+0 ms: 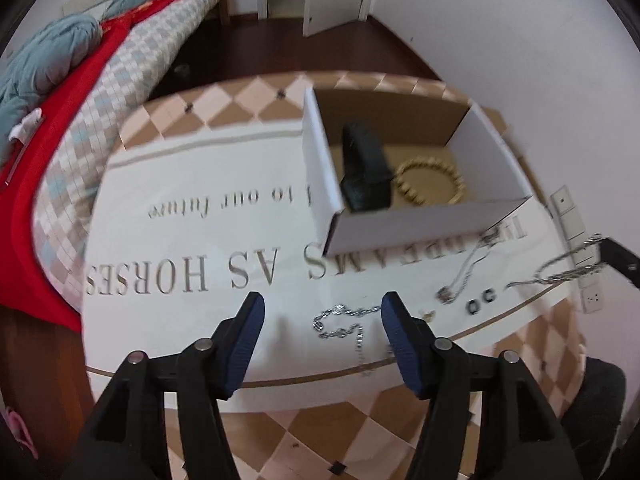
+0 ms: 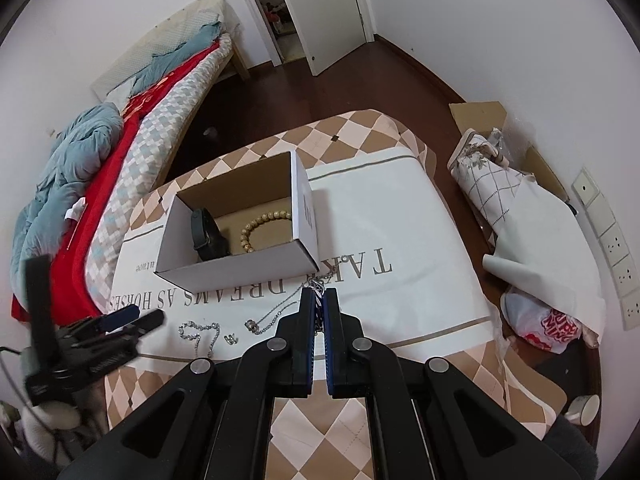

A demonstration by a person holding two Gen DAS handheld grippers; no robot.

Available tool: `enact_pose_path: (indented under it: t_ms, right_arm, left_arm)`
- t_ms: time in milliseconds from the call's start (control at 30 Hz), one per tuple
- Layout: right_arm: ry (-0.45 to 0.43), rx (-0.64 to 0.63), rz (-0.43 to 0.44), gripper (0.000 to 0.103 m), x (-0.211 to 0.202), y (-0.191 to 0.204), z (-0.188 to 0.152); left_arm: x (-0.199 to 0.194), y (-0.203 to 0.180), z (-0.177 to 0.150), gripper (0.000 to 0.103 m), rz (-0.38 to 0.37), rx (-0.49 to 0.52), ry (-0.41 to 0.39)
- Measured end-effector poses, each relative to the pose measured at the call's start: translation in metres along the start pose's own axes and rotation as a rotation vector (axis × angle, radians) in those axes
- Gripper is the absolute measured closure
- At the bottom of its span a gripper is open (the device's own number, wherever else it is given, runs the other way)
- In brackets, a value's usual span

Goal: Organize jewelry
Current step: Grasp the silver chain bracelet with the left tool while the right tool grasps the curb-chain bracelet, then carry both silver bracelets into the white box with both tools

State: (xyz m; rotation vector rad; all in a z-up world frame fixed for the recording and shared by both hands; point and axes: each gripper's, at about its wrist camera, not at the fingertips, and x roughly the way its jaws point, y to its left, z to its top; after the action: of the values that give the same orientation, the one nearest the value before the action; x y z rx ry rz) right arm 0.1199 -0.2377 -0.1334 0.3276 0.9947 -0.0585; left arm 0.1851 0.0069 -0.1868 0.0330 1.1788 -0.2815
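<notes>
Left gripper [image 1: 322, 316]: hovering over the tablecloth [image 1: 200, 240], jaws standing wide apart, gripping nothing.
Silver chain [image 1: 344, 322]: lying coiled on the cloth between the blue pads [image 1: 248, 344].
Box [image 1: 404, 168]: sitting open beyond the chain.
Beaded bracelet [image 1: 432, 182]: resting inside the box beside a black watch [image 1: 366, 168].
Right gripper [image 1: 618, 258]: showing at the right edge, a twisted chain [image 1: 560, 272] hanging from it.
Small rings [image 1: 482, 300]: lying near a thin necklace [image 1: 464, 276].
</notes>
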Motion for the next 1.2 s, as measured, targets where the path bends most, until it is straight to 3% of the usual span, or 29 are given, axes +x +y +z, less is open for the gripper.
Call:
enact_pose_path:
  t_ms: [200,267,300,333,367,533,800,1033,1200]
  right_arm:
    - [0.031,0.019,-0.016,0.099,0.013,-0.009,-0.007]
    - [0.039,0.026,-0.020,0.099,0.017,-0.012,-0.008]
    - [0.040,0.028,-0.022,0.099,0.018,-0.012,-0.008]
    - [0.041,0.029,-0.025,0.099,0.019,-0.013,-0.008]
    - [0.041,0.030,-0.027,0.099,0.020,-0.013,-0.008]
    - [0.033,0.030,-0.024,0.099,0.020,-0.012,-0.005]
    - [0.003,0.026,0.002,0.099,0.005,-0.006,-0.001]
    - [-0.016,0.024,0.047,0.099,-0.010,0.002,0.008]
    - [-0.038,-0.017,0.094,0.099,-0.022,0.020,0.028]
  left_arm:
    - [0.043,-0.004,-0.007,0.048,0.031,0.033,0.068]
    - [0.045,-0.013,-0.009,0.049,0.061,0.080,0.047]
    - [0.045,-0.018,-0.010,0.059,0.070,0.105,0.040]
    - [0.045,-0.021,-0.011,0.085,0.063,0.117,0.032]
    - [0.044,-0.024,-0.012,0.095,0.050,0.124,0.038]
    - [0.040,-0.021,-0.017,0.096,0.033,0.089,0.068]
    - [-0.015,-0.002,-0.024,0.096,-0.040,-0.022,0.004]
    - [-0.066,-0.001,-0.001,0.096,-0.068,-0.026,-0.093]
    - [-0.104,-0.007,0.034,0.096,-0.099,-0.010,-0.170]
